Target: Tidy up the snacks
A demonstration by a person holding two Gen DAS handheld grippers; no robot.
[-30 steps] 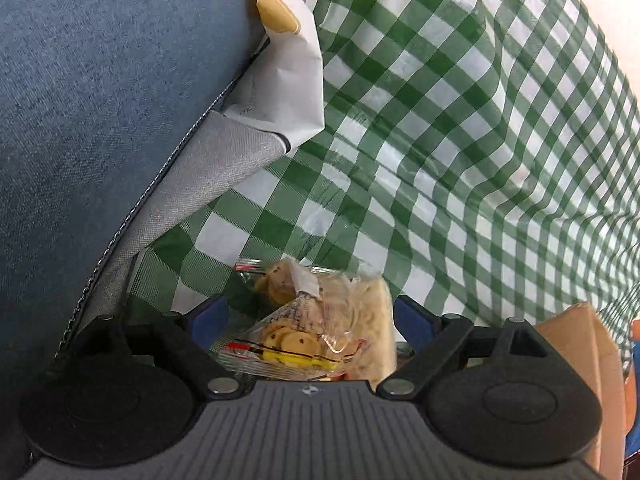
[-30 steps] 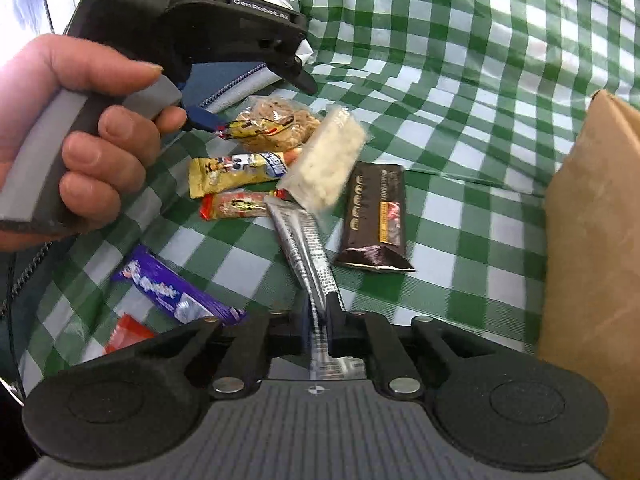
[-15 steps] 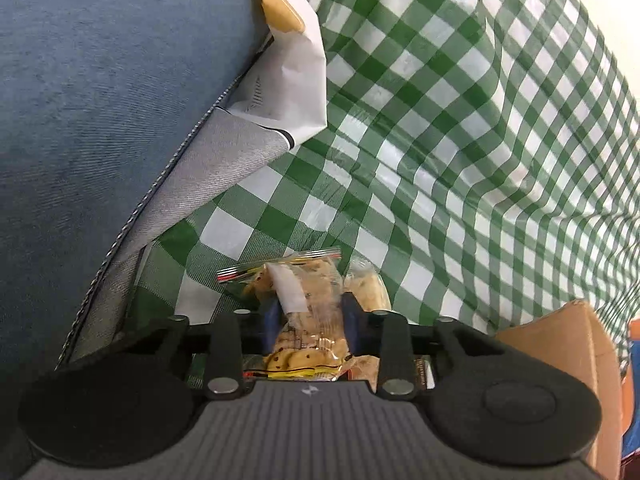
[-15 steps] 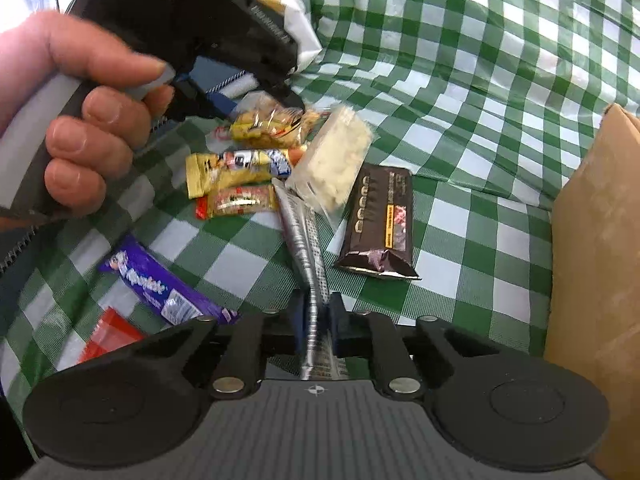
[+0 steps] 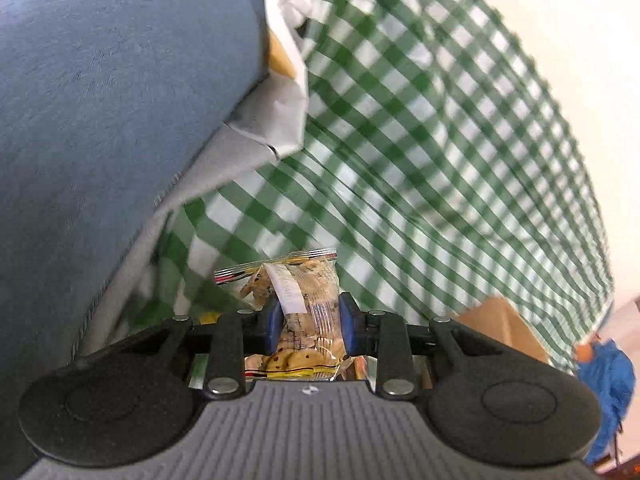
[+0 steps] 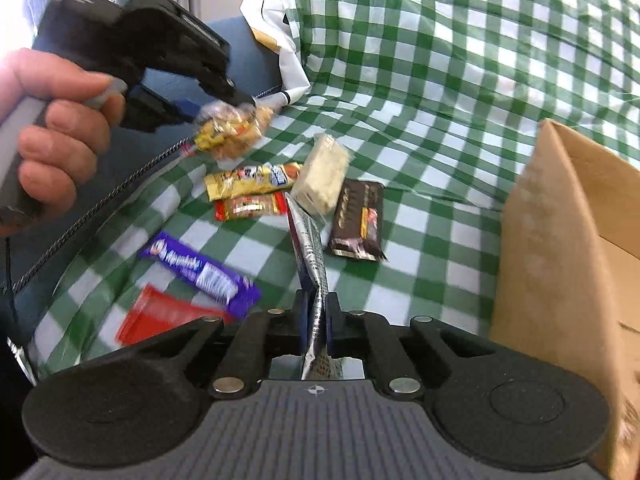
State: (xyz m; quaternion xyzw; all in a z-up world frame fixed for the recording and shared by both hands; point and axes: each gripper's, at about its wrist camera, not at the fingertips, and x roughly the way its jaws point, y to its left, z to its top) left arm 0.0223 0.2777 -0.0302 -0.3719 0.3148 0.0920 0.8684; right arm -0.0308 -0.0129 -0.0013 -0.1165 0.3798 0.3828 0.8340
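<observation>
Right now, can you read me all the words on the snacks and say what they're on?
No text can be read.
On the purple wrapper: white letters, blurred.
On the dark brown bar: gold print, too small.
On the silver packet in the right gripper: tiny print, unreadable.
On the cookie bag in the left gripper: white label, too small.

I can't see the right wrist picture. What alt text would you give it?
A handheld gripper pinches a silver snack packet above a green checked tablecloth strewn with wrapped snacks. At upper left, a hand holds a second gripper clamping a clear cookie bag; a cardboard box stands at right.
</observation>
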